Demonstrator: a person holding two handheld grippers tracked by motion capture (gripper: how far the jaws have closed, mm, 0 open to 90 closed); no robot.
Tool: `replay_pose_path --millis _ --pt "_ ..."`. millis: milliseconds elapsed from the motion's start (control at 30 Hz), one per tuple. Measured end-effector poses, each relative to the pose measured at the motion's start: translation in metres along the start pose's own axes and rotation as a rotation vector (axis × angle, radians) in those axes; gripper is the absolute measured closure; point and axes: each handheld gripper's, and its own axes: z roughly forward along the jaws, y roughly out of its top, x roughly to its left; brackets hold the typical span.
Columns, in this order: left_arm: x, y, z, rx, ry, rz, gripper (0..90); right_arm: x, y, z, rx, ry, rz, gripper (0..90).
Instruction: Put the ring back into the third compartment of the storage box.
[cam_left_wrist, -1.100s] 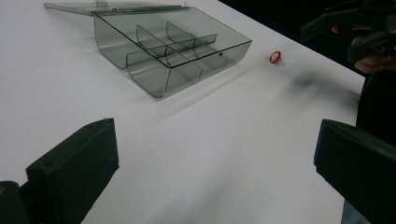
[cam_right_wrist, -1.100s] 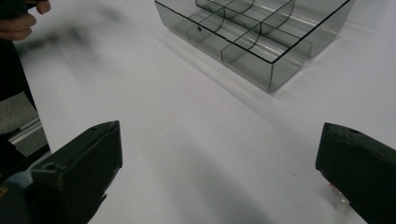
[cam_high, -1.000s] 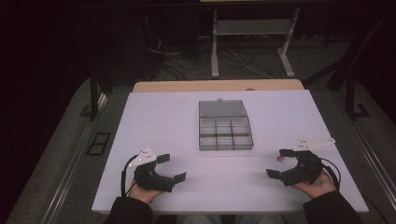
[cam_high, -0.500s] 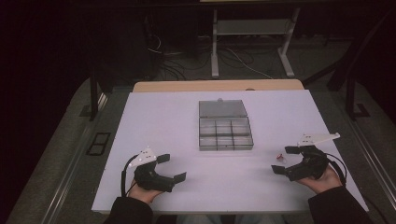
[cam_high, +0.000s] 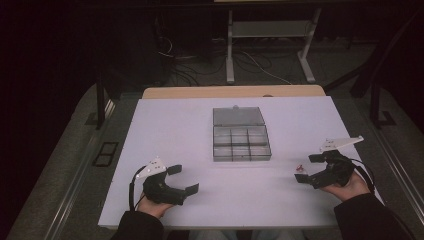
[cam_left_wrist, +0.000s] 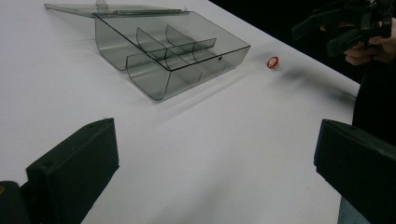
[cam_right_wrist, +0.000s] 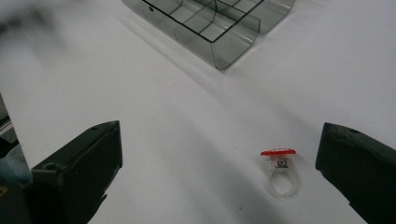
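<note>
Ring (cam_right_wrist: 279, 173) with red top lies lower right on the table (cam_high: 180, 125), between the wide-spread right gripper (cam_high: 312, 167); left gripper (cam_high: 182, 179) rests equally wide, lower left.

No words or numbers can be read anywhere. The little ring (cam_right_wrist: 280, 171) has a tiny dark mark, too small to read.

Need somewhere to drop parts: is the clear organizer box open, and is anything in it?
Open and apparently empty: the organizer box has its lid laid flat behind it, and the visible compartments look bare.
</note>
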Motion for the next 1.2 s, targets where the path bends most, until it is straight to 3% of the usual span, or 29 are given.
replay_pose_path --millis 667,967,1200 --pt "0.0 0.0 0.0 0.006 -0.001 0.006 0.0 -0.021 0.003 0.013 0.067 -0.004 0.016 0.0" --pt "-0.001 0.0 0.001 0.008 -0.001 0.01 0.0 -0.029 0.002 0.018 0.098 0.004 -0.005 0.0" --pt "-0.001 0.0 0.002 0.011 -0.003 0.011 0.0 -0.034 0.0 0.025 0.125 0.01 -0.052 0.0"
